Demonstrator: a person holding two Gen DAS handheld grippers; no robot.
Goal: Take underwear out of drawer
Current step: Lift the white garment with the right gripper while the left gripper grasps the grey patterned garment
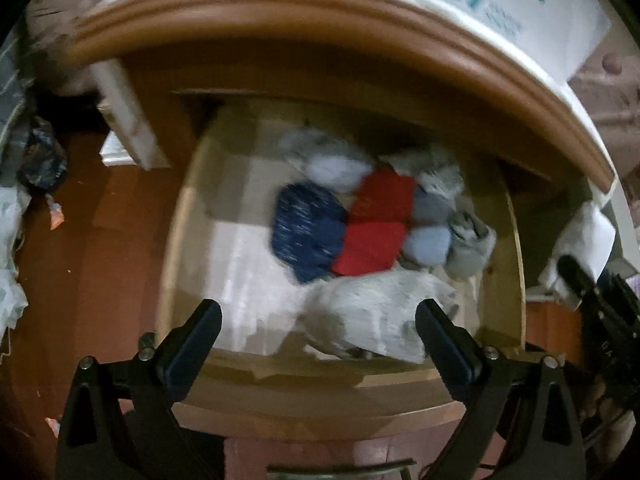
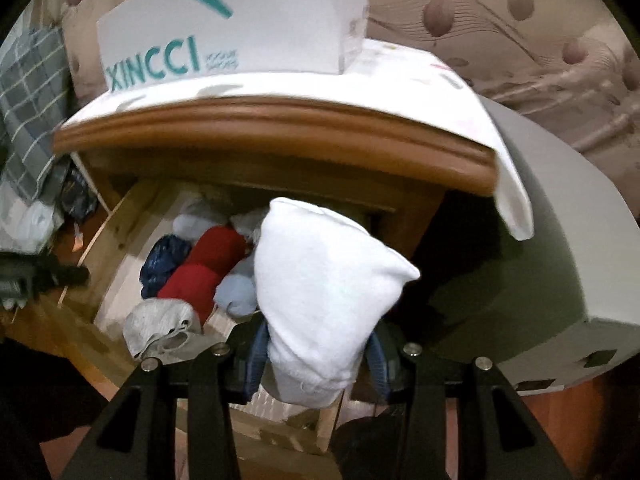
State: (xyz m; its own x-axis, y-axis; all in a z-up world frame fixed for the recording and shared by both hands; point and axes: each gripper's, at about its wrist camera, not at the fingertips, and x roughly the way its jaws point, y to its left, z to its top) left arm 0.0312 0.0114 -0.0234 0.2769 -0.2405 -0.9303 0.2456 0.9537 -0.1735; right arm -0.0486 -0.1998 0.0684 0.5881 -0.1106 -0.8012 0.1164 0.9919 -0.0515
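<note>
Right gripper (image 2: 316, 356): jaws narrowed and clamped on a white folded underwear piece (image 2: 324, 280), held above the open drawer (image 2: 120, 216), over its right front corner. Judged step: one piece extracted, lift-out in hand; it needs carrying clear of the drawer and setting down somewhere outside. No drop spot is obvious in either view.

Left gripper (image 1: 318, 320): jaws wide, nothing between them, pointing down over the drawer's front edge. Just beyond the jaws, at the drawer front, lies a light grey piece (image 1: 380, 312). Likely next target. Next move would call for lowering the wide jaws around that bundle and closing on a fold, not on the drawer wall beside it.

Further in from the drawer front: a navy speckled roll (image 1: 308, 232), two red rolls (image 1: 376, 220), pale blue rolls (image 1: 428, 240) and grey ones toward the right wall and back. The left half of the drawer floor is bare. Above the drawer sits the moulded wooden cabinet top (image 1: 280, 4), with a white box with teal lettering (image 2: 224, 28) on it.

View differences:
- Left wrist view looks nearly straight down into the drawer, so the full layout of rolls shows; blurred. The right gripper and its white piece only show at the far right edge, past the drawer.
- Right wrist view shows the grip itself and the lettering on the box, plus a grey rounded object right of the drawer and checked fabric on the left. The held piece hides the drawer's right side. The left gripper is only a dark blur left of the drawer.
</note>
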